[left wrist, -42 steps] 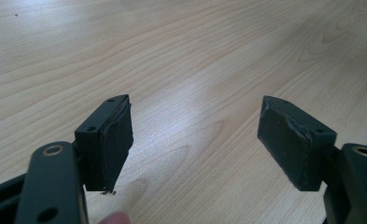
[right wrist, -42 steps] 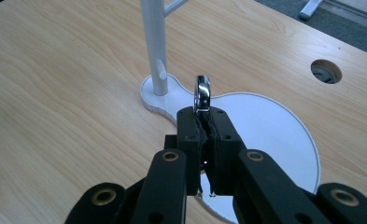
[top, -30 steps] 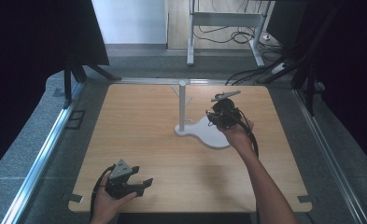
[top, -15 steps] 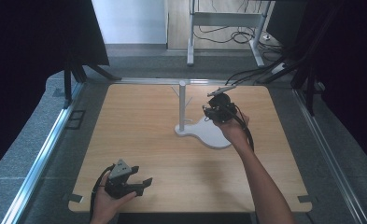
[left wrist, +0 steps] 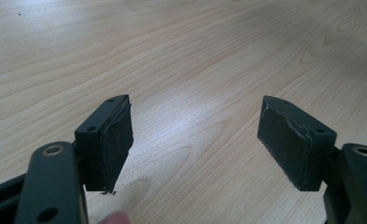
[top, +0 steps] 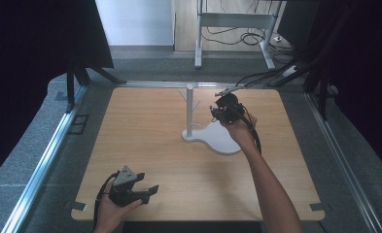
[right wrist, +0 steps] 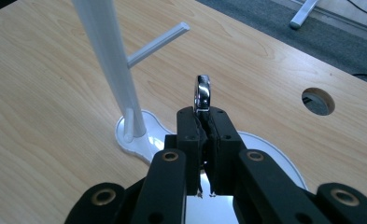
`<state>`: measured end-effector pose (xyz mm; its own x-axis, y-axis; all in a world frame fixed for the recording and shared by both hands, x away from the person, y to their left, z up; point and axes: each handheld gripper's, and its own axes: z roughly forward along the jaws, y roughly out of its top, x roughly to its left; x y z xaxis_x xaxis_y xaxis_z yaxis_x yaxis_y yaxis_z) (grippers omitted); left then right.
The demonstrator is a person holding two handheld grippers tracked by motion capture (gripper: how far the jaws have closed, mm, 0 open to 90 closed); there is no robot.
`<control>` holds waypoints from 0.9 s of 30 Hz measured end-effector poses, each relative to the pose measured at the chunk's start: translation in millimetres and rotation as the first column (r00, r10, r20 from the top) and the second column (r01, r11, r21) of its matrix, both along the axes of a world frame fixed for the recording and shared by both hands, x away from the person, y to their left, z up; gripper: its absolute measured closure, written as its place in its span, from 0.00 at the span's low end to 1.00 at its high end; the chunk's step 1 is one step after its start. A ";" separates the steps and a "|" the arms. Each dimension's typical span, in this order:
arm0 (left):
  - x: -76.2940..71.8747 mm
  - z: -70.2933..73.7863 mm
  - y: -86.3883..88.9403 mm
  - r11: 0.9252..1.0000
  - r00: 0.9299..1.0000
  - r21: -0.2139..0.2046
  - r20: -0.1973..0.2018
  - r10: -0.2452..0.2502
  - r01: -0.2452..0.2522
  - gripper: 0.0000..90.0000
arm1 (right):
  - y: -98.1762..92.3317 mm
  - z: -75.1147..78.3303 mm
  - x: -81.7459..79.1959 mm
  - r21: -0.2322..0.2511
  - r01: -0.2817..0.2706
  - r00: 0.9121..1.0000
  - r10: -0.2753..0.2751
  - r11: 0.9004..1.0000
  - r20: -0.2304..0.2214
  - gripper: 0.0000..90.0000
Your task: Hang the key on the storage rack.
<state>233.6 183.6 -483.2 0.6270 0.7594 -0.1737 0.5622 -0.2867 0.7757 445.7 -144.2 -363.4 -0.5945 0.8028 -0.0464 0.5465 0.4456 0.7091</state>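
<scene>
At the near edge of the desk (top: 145, 141), towards its near left corner, the left gripper (top: 130, 188) is held low in a hand, its jaws spread wide apart with nothing between them; in the left gripper view bare wood grain is seen through the gap. No part in the work appears to be taken by it at this moment. Farther in, right of the desk's middle, the flat white base (top: 217, 138) of a stand is seen, and from the base's left end a slim white post (top: 189, 109) rises with short pegs (right wrist: 158, 43) angled upward off it. Above the base, nearer the far right corner than the middle, the right gripper (top: 223, 110) is held raised. Its jaws are pressed together on a small shiny metal ring (right wrist: 202, 94), which is seen edge-on in the right gripper view, standing up above the jaw tips and well apart from the post. The step in hand is judged to be the carrying of the ring to the stand, presumably for hanging on a peg. For the next move the ring's opening would need to be turned to face a peg tip, lined up and slid over it before the grip is loosened; little room for error is left by so thin a peg.
</scene>
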 end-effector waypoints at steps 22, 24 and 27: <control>0.4 -0.6 1.2 1.000 1.000 0.001 -0.002 0.000 0.000 0.30 | 20.1 -14.6 25.5 -0.008 0.005 1.000 -0.005 1.000 0.025 0.94; 0.6 -0.8 1.5 1.000 1.000 -0.002 -0.002 0.002 -0.002 0.30 | 20.3 -15.5 26.8 -0.005 0.008 1.000 -0.008 1.000 0.023 0.94; 0.6 -0.8 1.6 1.000 1.000 -0.001 -0.002 0.003 -0.003 0.30 | 20.3 -16.5 29.0 0.002 0.013 1.000 -0.013 1.000 0.019 0.94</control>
